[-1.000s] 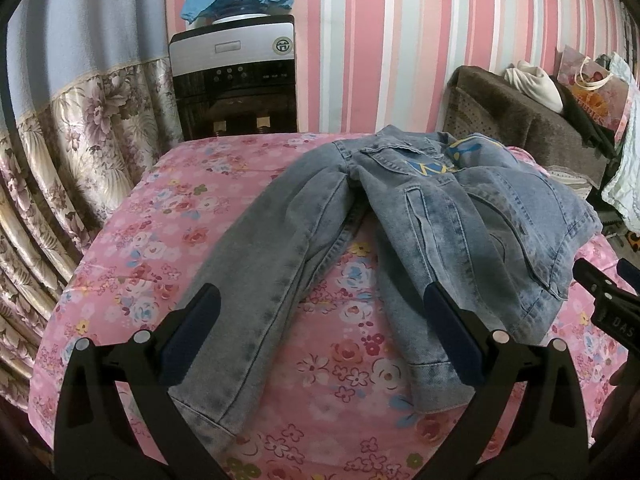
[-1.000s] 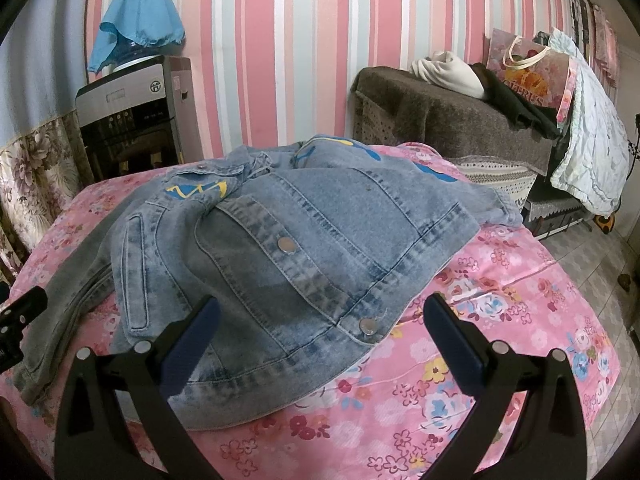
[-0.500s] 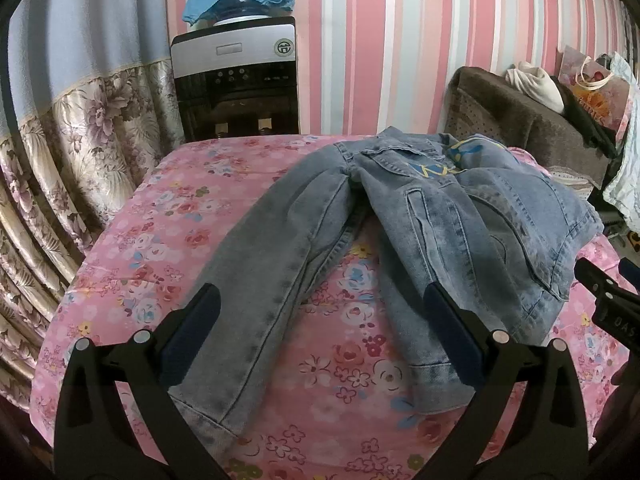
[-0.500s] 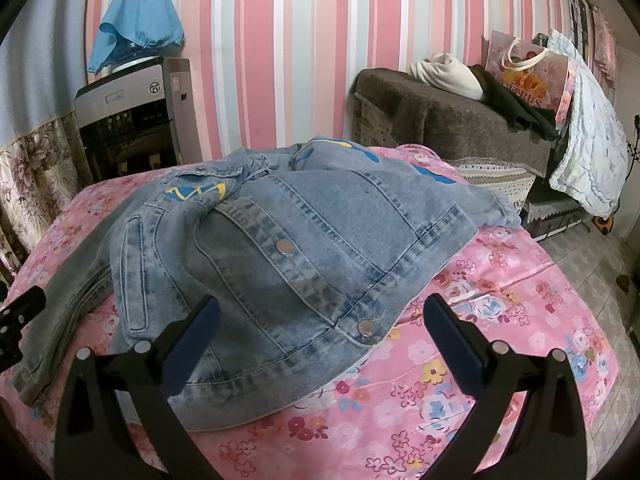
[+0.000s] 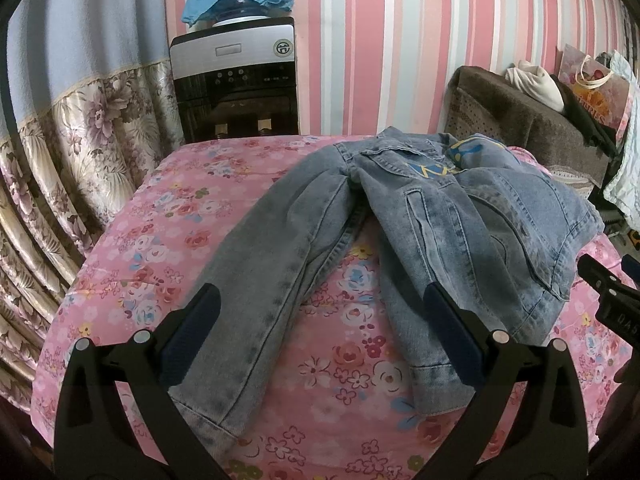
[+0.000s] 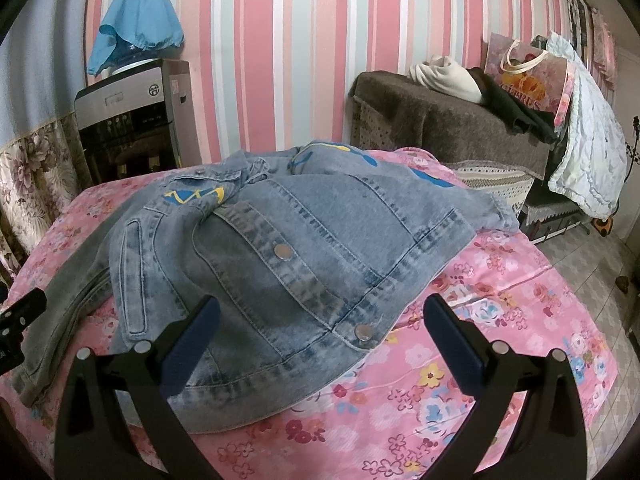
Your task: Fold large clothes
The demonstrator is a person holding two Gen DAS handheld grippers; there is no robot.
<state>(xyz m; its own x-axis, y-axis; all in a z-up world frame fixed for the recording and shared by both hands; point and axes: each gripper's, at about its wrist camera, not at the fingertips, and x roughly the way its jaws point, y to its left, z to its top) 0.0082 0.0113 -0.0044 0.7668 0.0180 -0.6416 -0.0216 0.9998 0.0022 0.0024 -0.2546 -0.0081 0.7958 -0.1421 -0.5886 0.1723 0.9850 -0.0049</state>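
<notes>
The left gripper (image 5: pixel 320 316) hangs with its jaws spread wide and nothing between them, poised above the jacket's long sleeve (image 5: pixel 256 280), whose cuff lies near the table's front edge. The right gripper (image 6: pixel 320 320) is likewise spread and empty, hovering over the jacket's lower hem, where two metal snap buttons (image 6: pixel 364 332) show along the placket. Its black body also enters the left view at the right border, marked with the letters "DAS" (image 5: pixel 624 318).

The denim jacket (image 6: pixel 280 264) lies rumpled on the pink floral tablecloth (image 5: pixel 160 240), its body bunched toward the right half and blue-and-yellow printing on the folded-over upper part; the lettering is too creased to read. Bare cloth lies open left of the sleeve and along the right front corner.

Behind the table stands a water dispenser (image 5: pixel 236 84) with a round logo on its panel, topped by a blue cloth cover. On the brown-draped furniture (image 6: pixel 440 124) sits a gift bag (image 6: pixel 524 76) printed with partly legible letters ending "ERUS".
</notes>
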